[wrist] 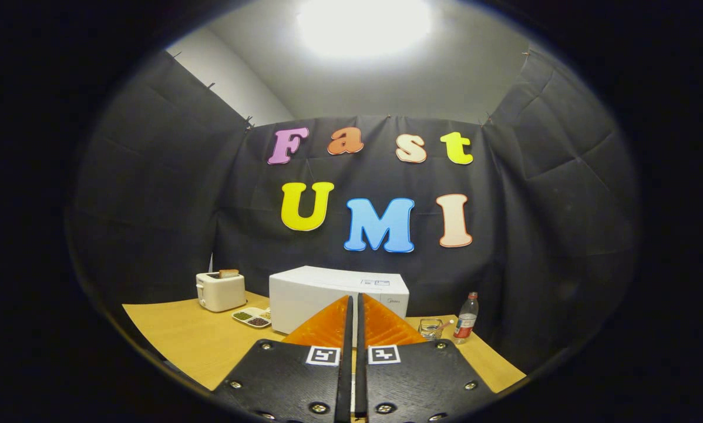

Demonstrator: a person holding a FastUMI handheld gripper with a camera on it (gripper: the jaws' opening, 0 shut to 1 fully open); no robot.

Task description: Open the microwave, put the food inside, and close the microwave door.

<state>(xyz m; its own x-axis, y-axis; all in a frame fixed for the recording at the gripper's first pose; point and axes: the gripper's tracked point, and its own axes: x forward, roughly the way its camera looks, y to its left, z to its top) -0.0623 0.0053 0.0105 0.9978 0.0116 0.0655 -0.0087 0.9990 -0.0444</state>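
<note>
Wooden table across the booth, its near edge cut off below the gripper body and its far right corner lost in shadow. White microwave toward the back of the table, straight beyond the fingers, set at an angle; lower front hidden behind the fingertips, so door and handle hard to make out. Gripper held above the near table edge, fingers brought together with just a thin slit between them, nothing held, tips overlapping the microwave's front in the view but well short of it. White toaster left of the microwave, apart from it, a slice of bread poking up from a slot. Plastic bottle with a red cap standing upright to the right, near the table's right edge. Divided tray of food just ahead of the toaster and beside the microwave's left corner: compartments with green and dark contents, the rest too small to tell. Small clear container between the right finger and the bottle, contents unclear.
</note>
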